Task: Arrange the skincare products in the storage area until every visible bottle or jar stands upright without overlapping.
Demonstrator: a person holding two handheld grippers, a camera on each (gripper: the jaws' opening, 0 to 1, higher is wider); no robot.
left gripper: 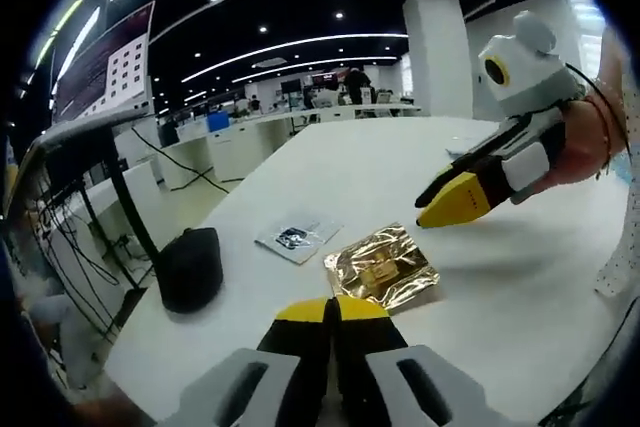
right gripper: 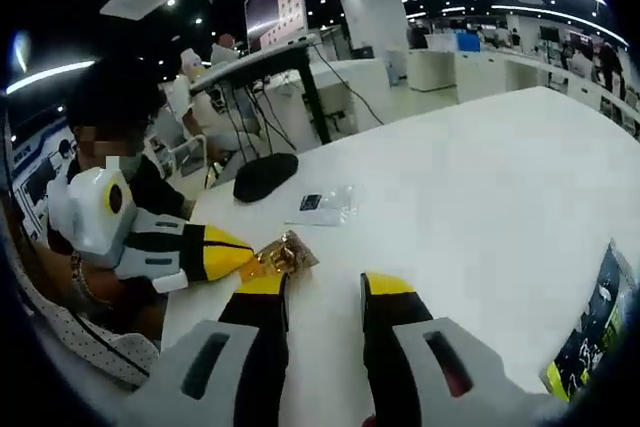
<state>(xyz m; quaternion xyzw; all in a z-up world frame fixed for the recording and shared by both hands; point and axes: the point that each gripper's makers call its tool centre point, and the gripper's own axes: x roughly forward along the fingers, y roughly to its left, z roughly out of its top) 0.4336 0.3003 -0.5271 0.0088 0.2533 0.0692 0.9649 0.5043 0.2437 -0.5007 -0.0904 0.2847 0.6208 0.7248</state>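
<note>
A crinkled gold foil packet (left gripper: 382,267) lies flat on the white table (left gripper: 520,287), just beyond the tips of my left gripper (left gripper: 330,307), whose jaws are pressed together with nothing between them. Behind it lies a clear sachet (left gripper: 297,238) with a dark label. My right gripper (left gripper: 455,202) hovers over the table to the right of the packet, held by a hand. In the right gripper view my right gripper (right gripper: 325,287) stands open over bare table (right gripper: 480,187), the gold packet (right gripper: 285,252) at its left jaw. The left gripper (right gripper: 230,250) points at the packet's edge.
A black rounded object (left gripper: 190,267) sits by the table's left edge, beside a monitor stand (left gripper: 120,197) with cables. A dark printed pack (right gripper: 590,337) lies at the right. The person (right gripper: 120,177) holding the grippers sits at the table's edge. Desks fill the hall behind.
</note>
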